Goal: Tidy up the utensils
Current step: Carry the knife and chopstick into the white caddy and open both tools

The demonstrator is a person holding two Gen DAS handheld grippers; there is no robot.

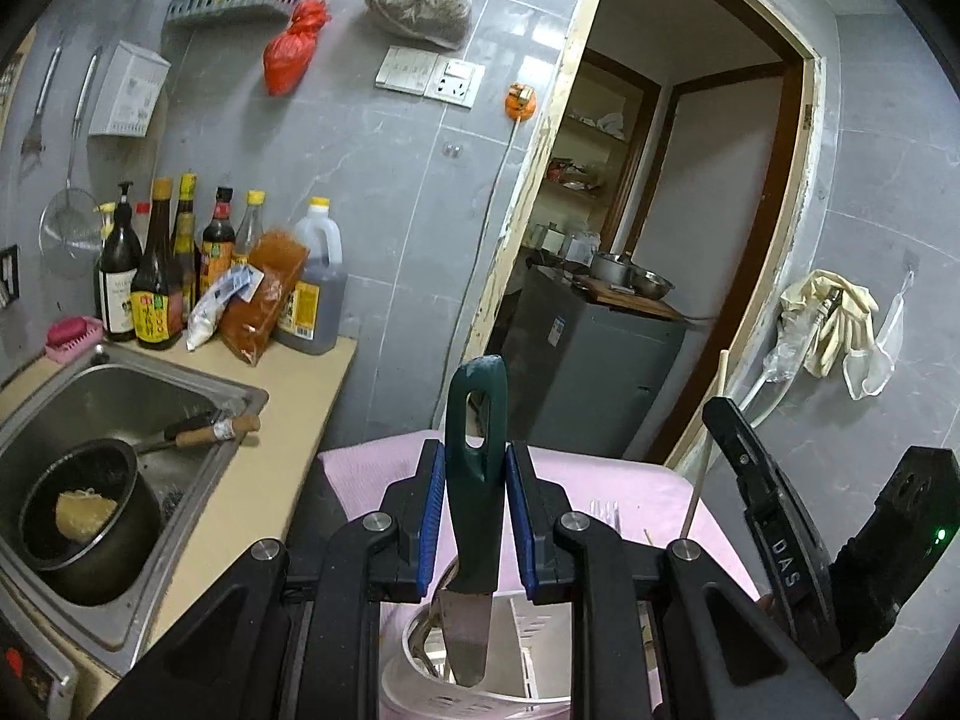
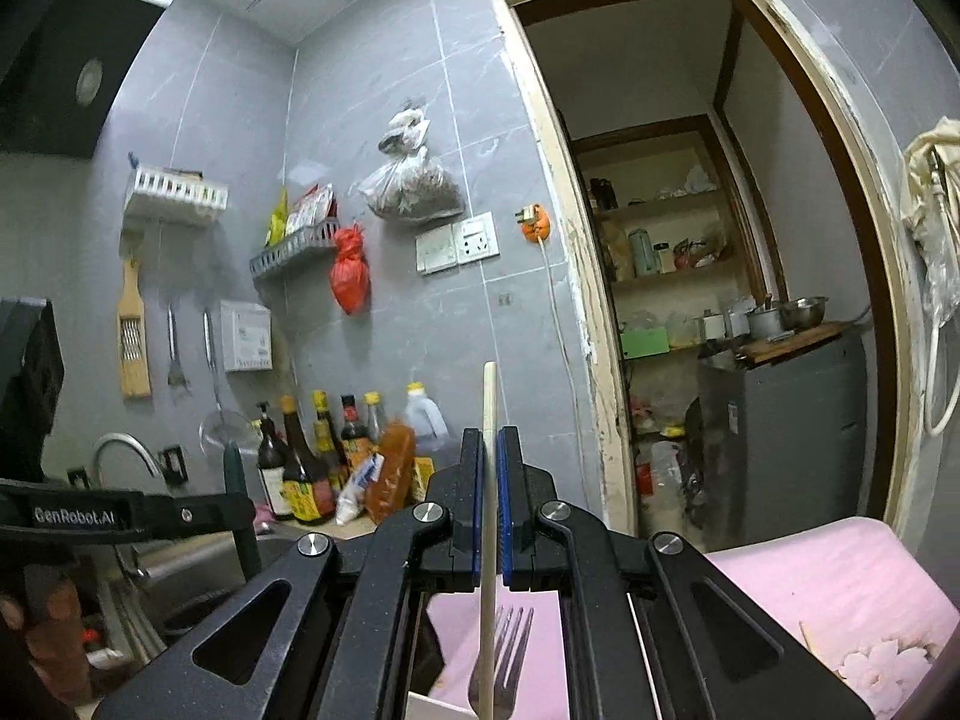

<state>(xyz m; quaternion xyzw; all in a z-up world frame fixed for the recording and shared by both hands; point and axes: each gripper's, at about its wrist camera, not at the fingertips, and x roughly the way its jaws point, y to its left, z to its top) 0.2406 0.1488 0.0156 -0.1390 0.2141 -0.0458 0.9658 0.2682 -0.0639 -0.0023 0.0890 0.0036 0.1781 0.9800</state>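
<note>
Left tool (image 1: 475, 516) clamps knife (image 1: 474, 480) upright; right tool (image 2: 491, 510) pinches chopstick (image 2: 489, 480) over fork (image 2: 507, 654).

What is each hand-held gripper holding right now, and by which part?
The left hand-held gripper clamps a knife by its dark green handle, blade down. The right hand-held gripper pinches a chopstick near mid-length, upright.
</note>
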